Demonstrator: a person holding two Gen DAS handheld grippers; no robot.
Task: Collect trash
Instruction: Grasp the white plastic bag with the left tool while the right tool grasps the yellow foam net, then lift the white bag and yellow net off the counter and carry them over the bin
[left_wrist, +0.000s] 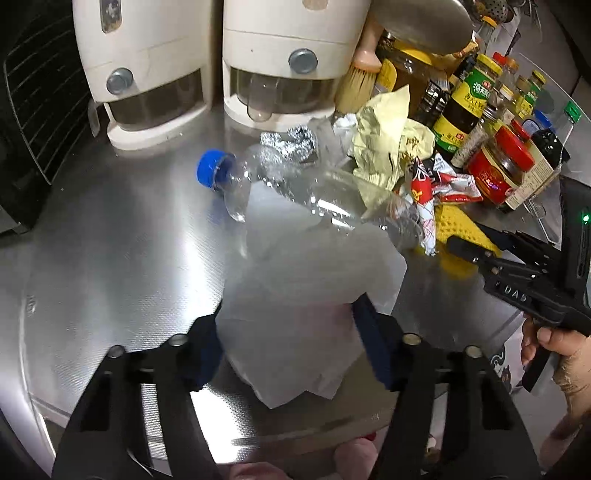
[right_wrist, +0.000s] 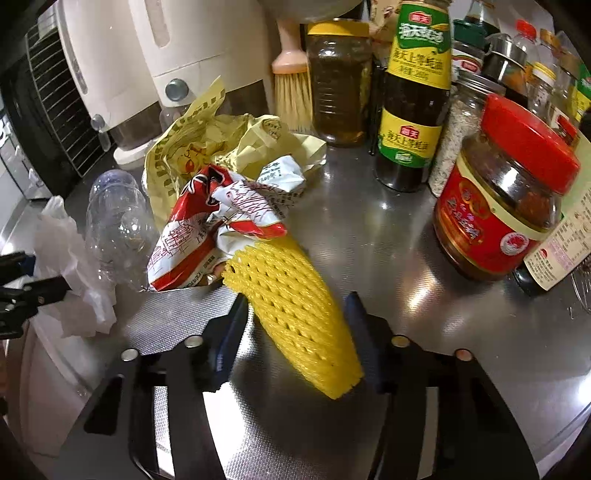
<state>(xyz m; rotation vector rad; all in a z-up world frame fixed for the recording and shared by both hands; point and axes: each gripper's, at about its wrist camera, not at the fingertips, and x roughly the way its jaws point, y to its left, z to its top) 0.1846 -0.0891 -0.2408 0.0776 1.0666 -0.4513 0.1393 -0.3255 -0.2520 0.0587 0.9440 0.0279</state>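
**A:** Left wrist view first. What has the left gripper (left_wrist: 291, 339) got?

**B:** A white plastic bag (left_wrist: 295, 295), bunched between the two blue pads (left_wrist: 373, 343); the fingers press it from both sides. It rises over a stainless steel counter (left_wrist: 110, 258).

**A:** And the trash beyond it?

**B:** A crushed clear bottle (left_wrist: 295, 188) with a blue cap (left_wrist: 210, 170) lies on its side just past the bag. Behind it are crumpled foil (left_wrist: 291, 142), a yellow paper bag (left_wrist: 388, 144) and a red-and-white wrapper (left_wrist: 443, 184). Two cream dispensers (left_wrist: 221, 66) stand at the back, sauce jars on the right (labels too small to read).

**A:** Now the right wrist view.

**B:** The right gripper (right_wrist: 295, 332) has a yellow foam net sleeve (right_wrist: 295, 314) lying slantwise between its fingers. The pads stand apart on either side of it; whether they touch it, I cannot tell. The sleeve's far end touches the wrapper (right_wrist: 221, 229), with the yellow bag (right_wrist: 207, 144) behind and the bottle (right_wrist: 118, 225) to the left. A red-lidded sauce jar (right_wrist: 506, 192) and a dark sauce bottle (right_wrist: 413, 96) stand well apart on the right.
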